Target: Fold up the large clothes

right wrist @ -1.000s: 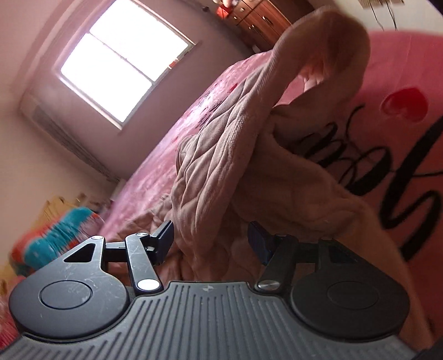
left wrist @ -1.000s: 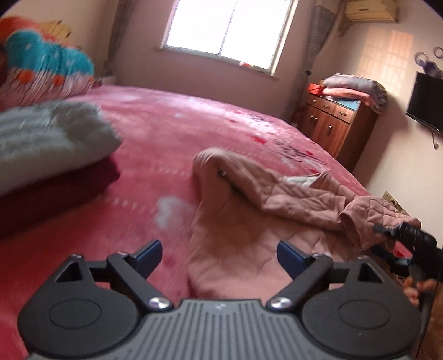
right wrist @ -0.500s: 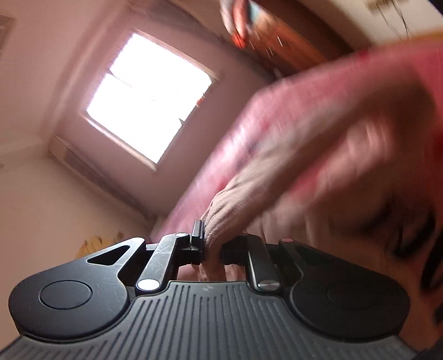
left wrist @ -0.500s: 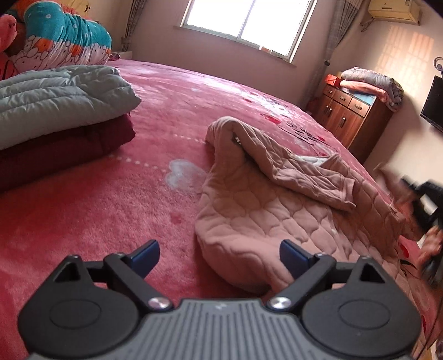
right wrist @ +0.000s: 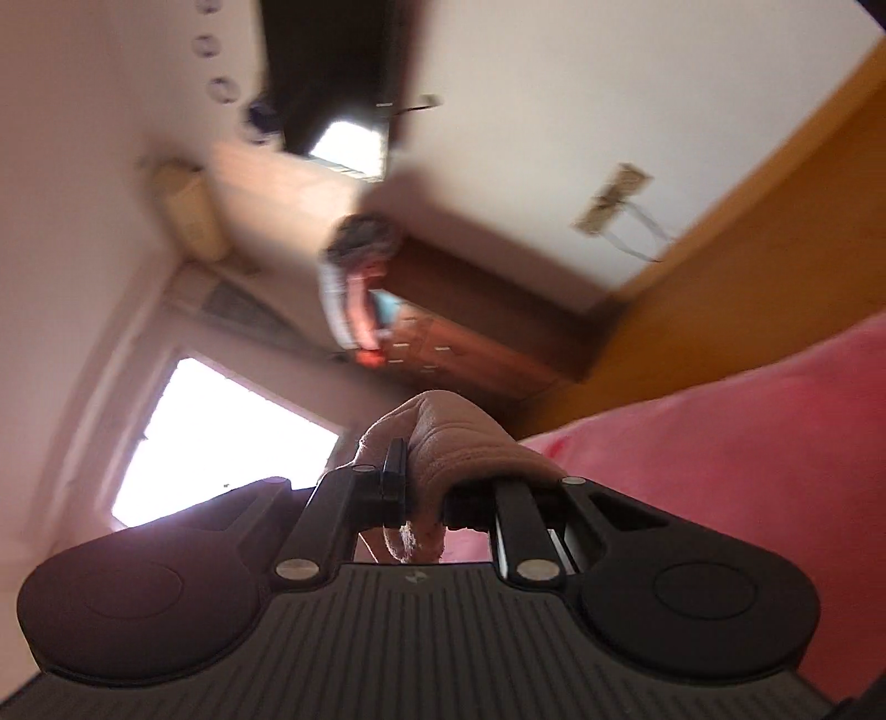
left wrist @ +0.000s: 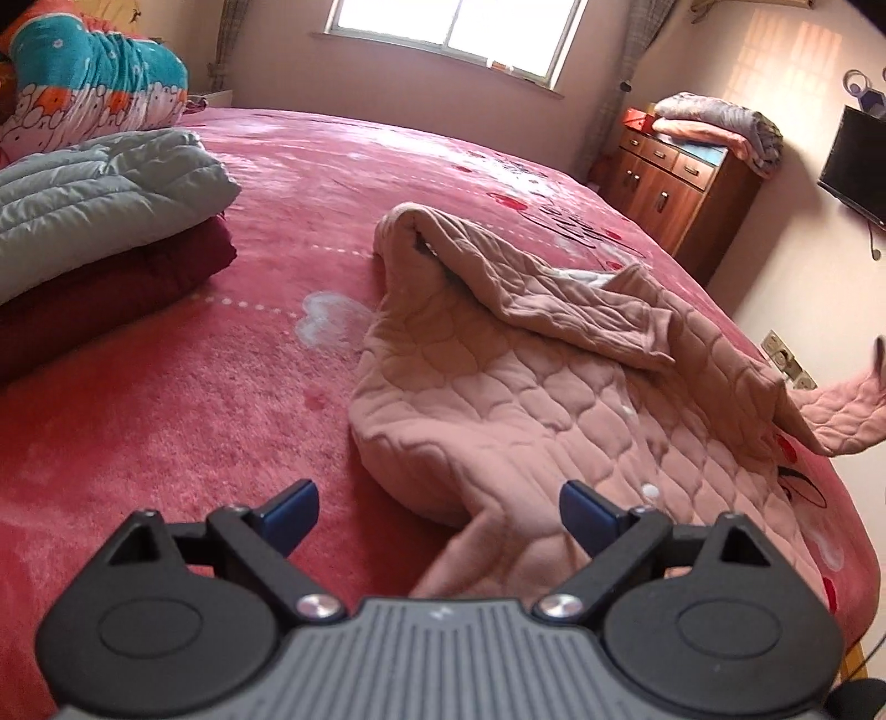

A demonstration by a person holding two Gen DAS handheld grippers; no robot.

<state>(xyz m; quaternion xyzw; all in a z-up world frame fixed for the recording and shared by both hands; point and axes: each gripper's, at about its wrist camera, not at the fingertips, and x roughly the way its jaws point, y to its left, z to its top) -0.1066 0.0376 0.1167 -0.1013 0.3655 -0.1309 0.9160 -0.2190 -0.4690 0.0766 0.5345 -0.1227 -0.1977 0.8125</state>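
Note:
A large pink quilted garment point(left wrist: 531, 387) lies crumpled on the red bedspread point(left wrist: 183, 410), one part folded over itself and a sleeve stretched off to the right edge point(left wrist: 841, 410). My left gripper point(left wrist: 437, 512) is open and empty, just above the garment's near hem. My right gripper point(right wrist: 421, 487) is shut on a bunched fold of the pink garment point(right wrist: 448, 437) and holds it beyond the bed's side; its view is tilted and blurred.
Folded grey and dark red quilts point(left wrist: 94, 221) are stacked at the left, with a patterned bundle point(left wrist: 94, 83) behind. A wooden dresser point(left wrist: 681, 188) with blankets stands by the right wall, next to a wall TV point(left wrist: 855, 160). A window point(left wrist: 454, 27) is at the far wall.
The right gripper closed on the garment's edge and swung it out to the right, pulling the sleeve off the pile. The left gripper stayed open and drew back slightly toward the near hem.

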